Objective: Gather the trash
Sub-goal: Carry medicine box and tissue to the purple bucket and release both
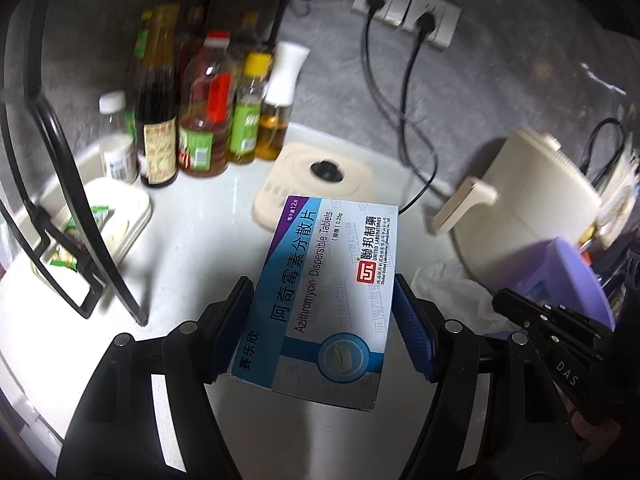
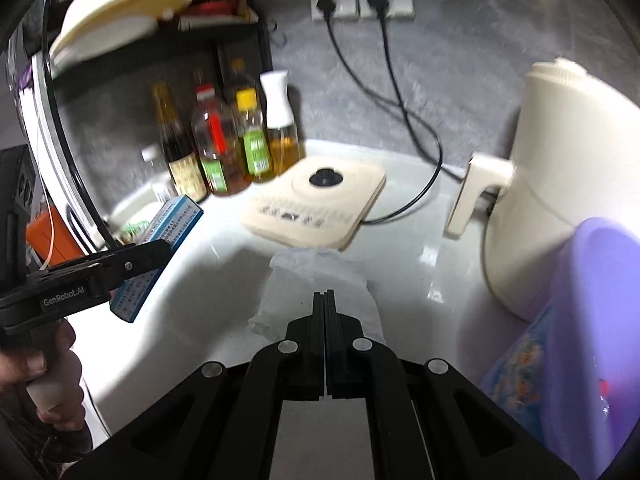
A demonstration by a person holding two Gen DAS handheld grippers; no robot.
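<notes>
1. The left gripper [image 1: 324,324] clamps a medicine box [image 1: 328,300] across its width; the box's long axis runs forward, raised over the white counter [image 1: 192,240]
2. The right gripper [image 2: 325,300] is fully closed, apparently pinching the crumpled white tissue [image 2: 312,280]
3. The purple bin [image 2: 580,320] lies to the right, nearer the right gripper

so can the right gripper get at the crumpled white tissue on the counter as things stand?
Probably yes. The crumpled white tissue lies directly ahead of the right gripper with nothing between, but its jaws are shut and must open first.
</notes>
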